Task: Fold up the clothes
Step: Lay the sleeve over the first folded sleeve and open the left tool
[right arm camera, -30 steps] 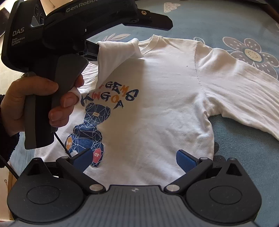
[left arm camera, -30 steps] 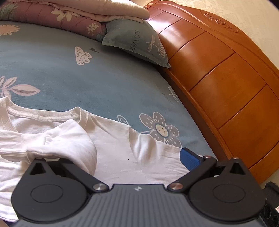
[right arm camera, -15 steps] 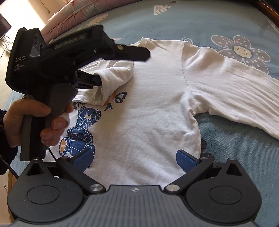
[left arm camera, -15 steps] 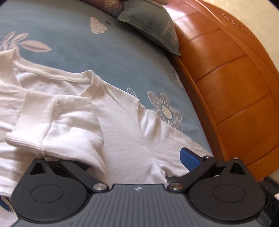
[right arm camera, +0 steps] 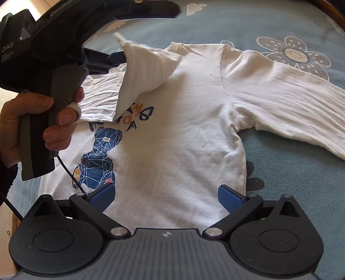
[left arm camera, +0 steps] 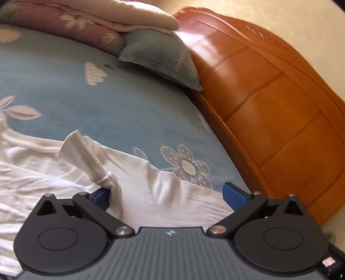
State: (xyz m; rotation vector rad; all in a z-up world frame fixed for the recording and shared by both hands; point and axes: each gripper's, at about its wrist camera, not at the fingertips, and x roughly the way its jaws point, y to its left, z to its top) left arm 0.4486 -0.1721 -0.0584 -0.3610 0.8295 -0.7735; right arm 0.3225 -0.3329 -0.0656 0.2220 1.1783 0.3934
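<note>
Moved: since half a second ago the left gripper (left arm camera: 166, 193) has tipped up, so the pillows and headboard top show again; folded sleeve cuff now stands up in a peak instead of lying flat on the chest.
Task item: white long-sleeved T-shirt with blue geometric bear print (right arm camera: 176, 133), spread face up on the bed, collar toward the far side.
Folded sleeve: white ribbed sleeve end (right arm camera: 146, 71) lifted over the shirt's chest, covering part of the lettering; cuff (left arm camera: 79, 155) points up and away.
Other sleeve: long white sleeve (right arm camera: 286, 105) lies flat, stretched out to the right over the sheet.
Left gripper jaws: wide apart; sleeve fabric drapes against the left blue pad (left arm camera: 101, 197), right pad bare, so nothing clamped between them.
Left hand: person's hand (right arm camera: 32, 127) wrapped round the grey handle, seen from the right wrist view; a bit of white cloth or tape at one fingertip, cannot tell which.
Right gripper (right arm camera: 166, 195): jaws spread open, empty, hovering over the shirt's lower hem; both blue pads clear of cloth as far as visible.
Bed: blue sheet with white flower and leaf print (left arm camera: 120, 103) under the shirt.
Pillows: grey-green printed pillow (left arm camera: 161, 58) against the headboard, pink floral quilt (left arm camera: 64, 23) and cream folded blanket (left arm camera: 133, 15) stacked beside it.
Headboard: curved orange-brown wooden panel headboard (left arm camera: 269, 112) along the right of the bed.
Blur: left wrist view is motion-blurred.
</note>
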